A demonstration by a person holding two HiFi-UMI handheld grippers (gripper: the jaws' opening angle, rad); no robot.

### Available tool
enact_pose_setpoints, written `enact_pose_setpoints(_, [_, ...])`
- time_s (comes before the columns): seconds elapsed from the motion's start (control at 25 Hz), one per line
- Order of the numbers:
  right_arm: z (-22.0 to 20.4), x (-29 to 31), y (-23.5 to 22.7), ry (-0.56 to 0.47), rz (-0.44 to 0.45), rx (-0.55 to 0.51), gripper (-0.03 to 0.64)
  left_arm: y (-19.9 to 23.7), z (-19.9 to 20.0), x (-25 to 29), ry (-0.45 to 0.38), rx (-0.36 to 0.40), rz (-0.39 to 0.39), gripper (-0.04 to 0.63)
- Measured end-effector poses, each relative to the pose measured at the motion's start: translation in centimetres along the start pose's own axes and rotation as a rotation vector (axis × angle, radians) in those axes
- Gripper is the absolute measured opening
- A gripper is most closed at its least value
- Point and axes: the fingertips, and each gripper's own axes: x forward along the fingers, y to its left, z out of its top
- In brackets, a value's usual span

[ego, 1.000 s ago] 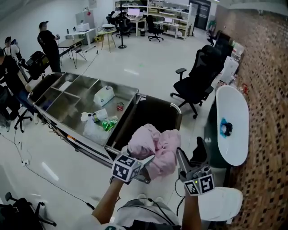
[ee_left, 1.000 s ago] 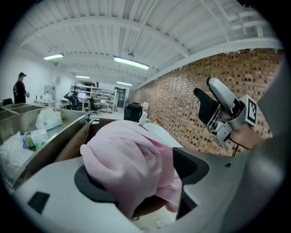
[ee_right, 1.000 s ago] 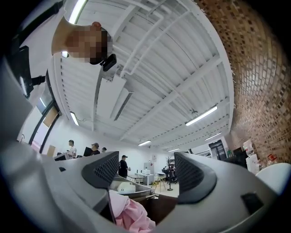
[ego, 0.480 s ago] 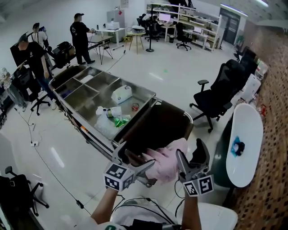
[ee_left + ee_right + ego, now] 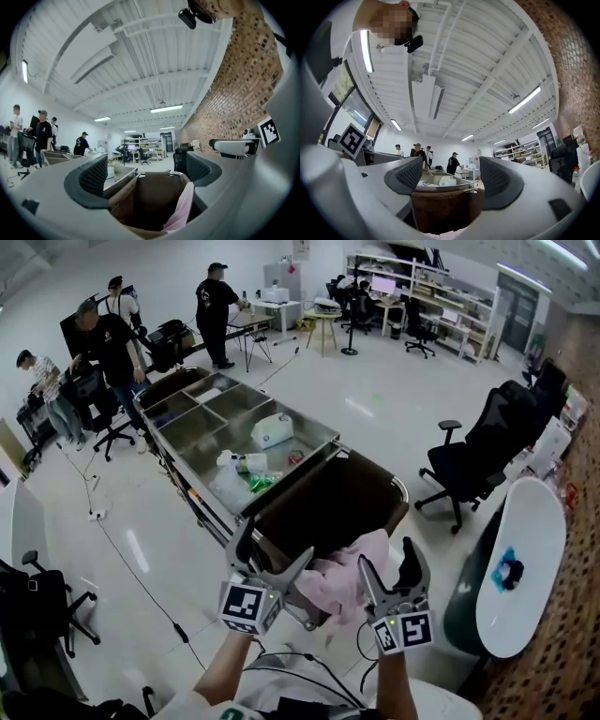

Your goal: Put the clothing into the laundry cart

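Observation:
The laundry cart (image 5: 349,495), a dark brown bag on a metal frame, stands just ahead of me. Pink clothing (image 5: 343,577) hangs over the cart's near rim, partly inside. My left gripper (image 5: 272,549) hovers over the near left corner; its jaws have just been closing a little but are still open, with nothing between them. In the left gripper view the gripper (image 5: 147,171) looks into the cart (image 5: 150,197), with the pink clothing (image 5: 183,210) at lower right. My right gripper (image 5: 387,559) is open beside the clothing; its own view (image 5: 450,180) shows the cart (image 5: 443,208) between its jaws.
A steel trolley (image 5: 220,413) with compartments, bottles and a white container (image 5: 272,430) adjoins the cart's left side. A black office chair (image 5: 473,451) and a white oval table (image 5: 525,559) stand to the right. Several people (image 5: 103,343) are at back left.
The pink clothing, bundled high between both grippers a second ago, has dropped onto the cart's near rim. The left gripper has let go and risen; the right one has sunk slightly.

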Motion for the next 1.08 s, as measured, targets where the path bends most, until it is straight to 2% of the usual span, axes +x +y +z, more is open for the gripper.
enact_pose_setpoints(0.16, [-0.3, -0.2, 0.5, 0.019, 0.020, -0.034, 0.394, -0.3, -0.9, -0.7, 0.012, 0.040, 0.005, 0.509])
enact_pose_setpoints(0.32, [-0.5, 0.5, 1.5, 0.020, 0.017, -0.026, 0.394, 0.7, 0.1, -1.1, -0.021, 0.025, 0.021, 0.509])
enact_pose_setpoints(0.64, [-0.4, 3.3, 5.0, 0.009, 0.000, -0.048, 0.394, 4.3, 0.0, -1.4, -0.033, 0.042, -0.029, 0.500])
enact_pose_setpoints(0.92, [-1.1, 4.4, 7.2, 0.024, -0.018, -0.052, 0.394, 5.9, -0.3, -2.4, -0.035, 0.004, -0.063, 0.500])
enact_pose_setpoints(1.08, [-1.3, 4.9, 8.8, 0.029, -0.014, -0.060, 0.394, 6.9, -0.6, -3.0, -0.041, 0.016, -0.085, 0.500])
